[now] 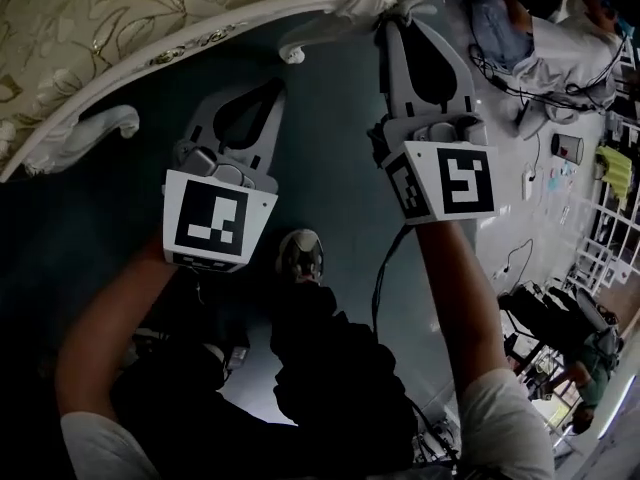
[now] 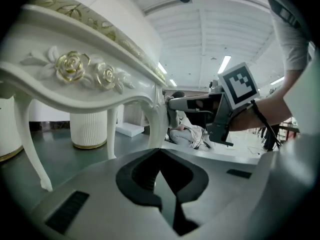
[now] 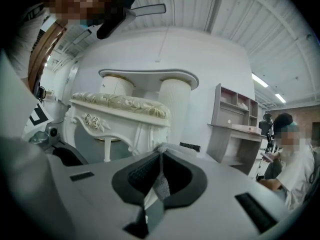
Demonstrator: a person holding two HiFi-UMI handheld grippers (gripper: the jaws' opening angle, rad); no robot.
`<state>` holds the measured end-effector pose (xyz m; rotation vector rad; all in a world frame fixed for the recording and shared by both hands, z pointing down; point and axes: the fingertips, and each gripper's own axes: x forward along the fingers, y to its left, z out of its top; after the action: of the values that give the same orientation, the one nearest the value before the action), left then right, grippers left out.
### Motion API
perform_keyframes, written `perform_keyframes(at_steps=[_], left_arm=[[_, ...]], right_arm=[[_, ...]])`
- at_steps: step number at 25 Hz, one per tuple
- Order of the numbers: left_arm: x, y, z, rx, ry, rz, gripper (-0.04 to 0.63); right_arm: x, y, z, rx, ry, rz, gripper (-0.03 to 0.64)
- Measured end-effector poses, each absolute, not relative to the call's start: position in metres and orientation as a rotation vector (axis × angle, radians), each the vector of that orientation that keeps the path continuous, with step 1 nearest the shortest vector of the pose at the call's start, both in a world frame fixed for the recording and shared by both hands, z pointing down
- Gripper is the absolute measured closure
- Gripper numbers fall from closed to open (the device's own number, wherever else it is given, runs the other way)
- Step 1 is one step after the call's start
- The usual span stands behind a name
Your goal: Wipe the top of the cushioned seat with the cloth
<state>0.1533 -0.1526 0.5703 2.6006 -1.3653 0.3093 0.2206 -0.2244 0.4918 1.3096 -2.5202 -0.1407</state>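
Green floor (image 1: 330,168) underneath; we are gripping the cloth (image 3: 161,184) in the narrowly closed right gripper (image 3: 161,148). Ahead-left and above its jaws, the cushioned seat (image 3: 120,104) is lying; the left gripper (image 2: 159,150), jaws together and empty, is sitting nearer it.

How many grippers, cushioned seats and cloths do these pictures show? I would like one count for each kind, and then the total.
Grippers: 2, the left gripper and the right gripper
Cushioned seat: 1
Cloth: 1, pinched between the right gripper's jaws
Total: 4
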Motion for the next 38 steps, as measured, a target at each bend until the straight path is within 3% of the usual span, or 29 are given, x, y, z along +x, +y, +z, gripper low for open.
perform_keyframes(at_steps=[10, 19, 29, 38], left_arm=[[0.131, -0.108, 0.517, 2.504, -1.378, 0.426, 0.581], [0.123, -0.108, 0.404, 2.229, -1.536, 0.546, 0.581], [0.099, -0.068, 0.227, 1.997, -1.766, 0.626, 0.581], [0.07, -0.035, 0.072, 1.935, -1.798, 0.563, 0.581]], right_arm=[[0.218, -0.22, 0.482, 1.179, -2.397, 0.144, 0.589], [0.202, -0.199, 0.389, 0.942, -2.403, 0.172, 0.589], [0.181, -0.12, 0.202, 0.967, -2.498, 0.43, 0.589], [0.165, -0.073, 0.068, 1.024, -2.44, 0.389, 0.589]])
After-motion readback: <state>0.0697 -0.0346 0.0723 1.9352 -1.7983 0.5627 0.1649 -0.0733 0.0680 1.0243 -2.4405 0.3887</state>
